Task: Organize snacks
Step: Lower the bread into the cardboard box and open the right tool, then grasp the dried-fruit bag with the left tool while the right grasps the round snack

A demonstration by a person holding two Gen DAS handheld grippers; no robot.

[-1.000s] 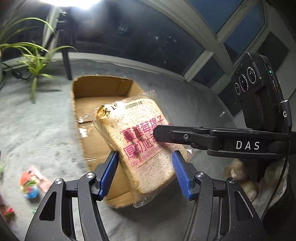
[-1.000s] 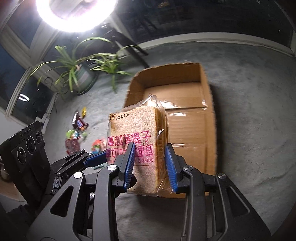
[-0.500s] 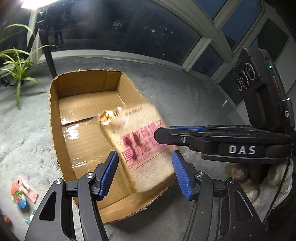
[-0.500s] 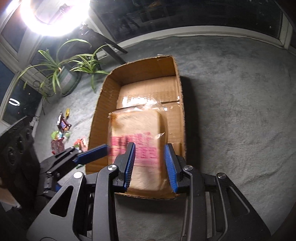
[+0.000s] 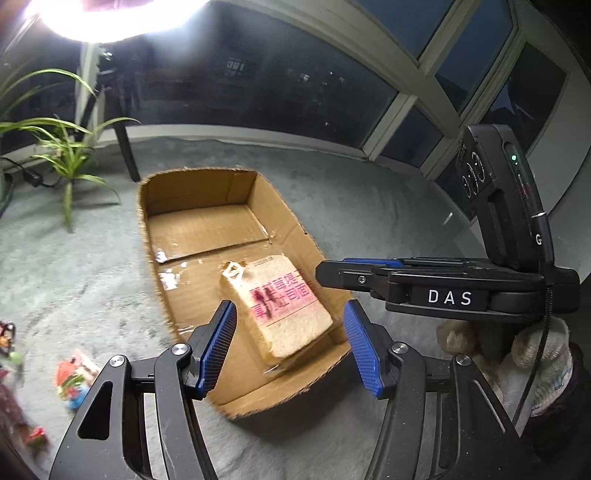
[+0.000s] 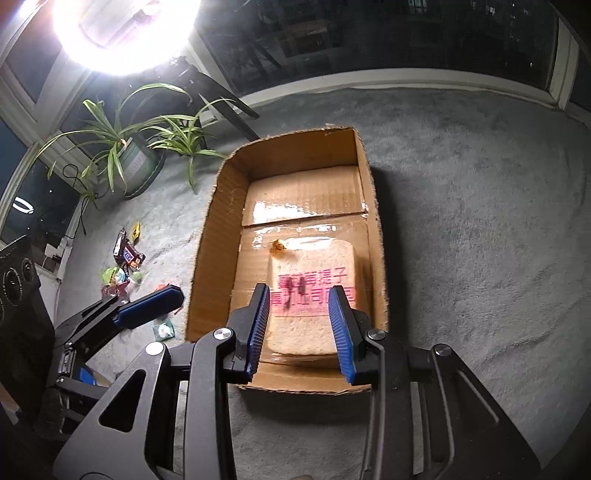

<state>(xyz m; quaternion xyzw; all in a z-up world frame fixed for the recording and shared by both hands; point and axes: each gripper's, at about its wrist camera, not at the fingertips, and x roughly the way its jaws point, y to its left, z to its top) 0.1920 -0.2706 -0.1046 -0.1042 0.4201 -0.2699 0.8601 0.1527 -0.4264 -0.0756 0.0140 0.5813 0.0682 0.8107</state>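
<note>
On the grey, nubbly carpeted floor (image 6: 480, 221) of a room walled with dark night-time windows (image 5: 258, 74), an open brown corrugated cardboard box (image 6: 218, 236) lay under a glaring round lamp (image 6: 122, 29). A green spider plant in a pale pot (image 6: 133, 158) stood beyond the box near the window, and a scatter of small bright snack wrappers (image 6: 123, 266) lay on the carpet beside the box's left wall. The clear-wrapped slab of thick sliced bread with pink lettering (image 6: 314, 295) lay flat on the taped box bottom, in the near right corner. The right gripper (image 6: 301, 328) hung above it, its blue ribbed pads opening and clear of the wrapper. The left gripper (image 5: 290, 345) hovered over the box's near edge, jaws apart with nothing between them. A hand in a white knitted glove (image 5: 543, 350) gripped the right tool's black handle.
</note>
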